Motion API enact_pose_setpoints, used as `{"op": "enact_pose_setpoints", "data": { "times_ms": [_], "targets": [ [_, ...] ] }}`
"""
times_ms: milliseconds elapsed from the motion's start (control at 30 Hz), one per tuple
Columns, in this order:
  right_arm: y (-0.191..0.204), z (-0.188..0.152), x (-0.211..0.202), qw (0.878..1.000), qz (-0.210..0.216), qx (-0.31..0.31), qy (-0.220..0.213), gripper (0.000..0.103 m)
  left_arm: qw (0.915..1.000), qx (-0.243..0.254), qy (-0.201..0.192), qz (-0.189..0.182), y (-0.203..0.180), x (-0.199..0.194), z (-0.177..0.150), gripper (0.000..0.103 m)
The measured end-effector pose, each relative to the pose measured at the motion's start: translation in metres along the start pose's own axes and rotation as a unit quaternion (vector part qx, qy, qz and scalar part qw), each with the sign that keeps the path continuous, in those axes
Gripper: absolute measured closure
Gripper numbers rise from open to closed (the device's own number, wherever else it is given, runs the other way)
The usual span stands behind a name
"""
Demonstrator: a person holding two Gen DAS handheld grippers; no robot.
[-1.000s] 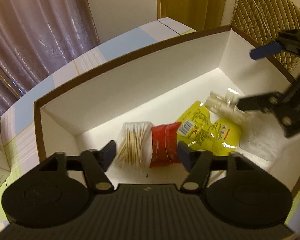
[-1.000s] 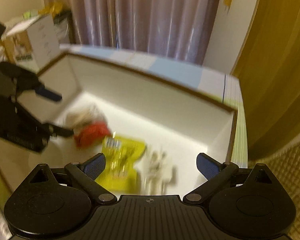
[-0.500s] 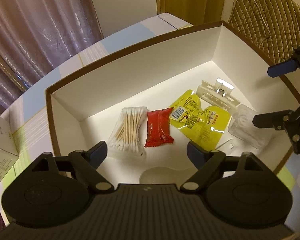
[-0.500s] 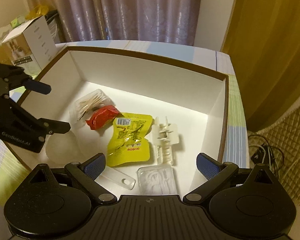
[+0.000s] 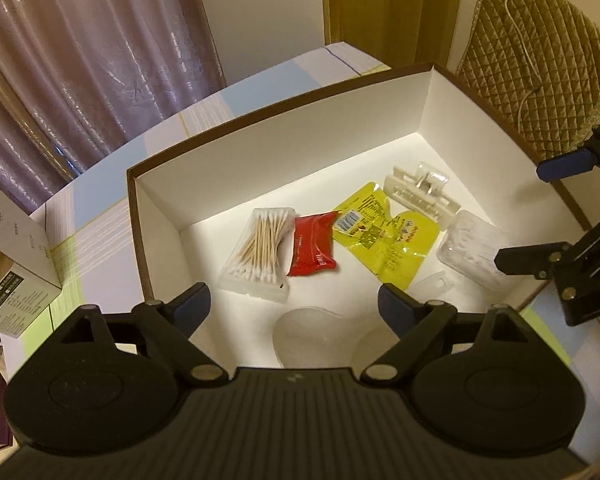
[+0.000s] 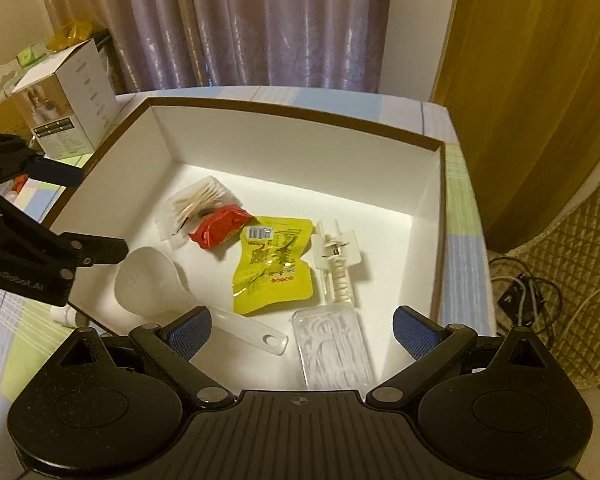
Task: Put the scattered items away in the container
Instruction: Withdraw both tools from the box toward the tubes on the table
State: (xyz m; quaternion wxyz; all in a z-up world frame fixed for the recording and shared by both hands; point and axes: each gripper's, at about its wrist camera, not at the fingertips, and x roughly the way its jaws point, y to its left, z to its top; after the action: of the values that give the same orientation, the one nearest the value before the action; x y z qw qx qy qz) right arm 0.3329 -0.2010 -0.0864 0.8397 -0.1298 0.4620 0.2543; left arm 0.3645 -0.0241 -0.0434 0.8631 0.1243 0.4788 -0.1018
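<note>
A white box with a brown rim (image 5: 284,104) (image 6: 300,114) holds a pack of cotton swabs (image 5: 260,254) (image 6: 196,204), a red packet (image 5: 313,249) (image 6: 218,226), a yellow pouch (image 5: 384,240) (image 6: 276,264), a white hair clip (image 5: 420,196) (image 6: 336,264), a clear case of floss picks (image 5: 472,252) (image 6: 332,346) and a white spoon (image 6: 160,284) (image 5: 316,336). My left gripper (image 5: 294,308) is open and empty above the box's near left edge. My right gripper (image 6: 302,328) is open and empty above the box's near right edge.
A white product carton (image 5: 8,264) (image 6: 68,112) stands on the striped tablecloth (image 5: 100,216) left of the box. Curtains (image 6: 260,20) hang behind the table. A quilted chair (image 5: 540,64) and cables (image 6: 532,292) are to the right.
Both grippers have pulled back and up from inside the box. More of the box and the table shows now. The items in the box have not moved.
</note>
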Motion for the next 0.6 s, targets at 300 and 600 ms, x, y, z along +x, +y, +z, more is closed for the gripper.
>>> {"op": "enact_pose_setpoints", "data": {
  "times_ms": [300, 600],
  "targets": [
    [0.01, -0.011, -0.027, 1.0, -0.009, 0.006, -0.019, 0.001, 0.9997, -0.003, -0.025, 0.001, -0.01, -0.033, -0.008, 0.01],
    [0.026, -0.027, -0.05, 0.999, -0.012, 0.018, -0.032, 0.001, 0.999, -0.026, -0.037, -0.005, -0.016, -0.063, -0.028, 0.009]
  ]
}}
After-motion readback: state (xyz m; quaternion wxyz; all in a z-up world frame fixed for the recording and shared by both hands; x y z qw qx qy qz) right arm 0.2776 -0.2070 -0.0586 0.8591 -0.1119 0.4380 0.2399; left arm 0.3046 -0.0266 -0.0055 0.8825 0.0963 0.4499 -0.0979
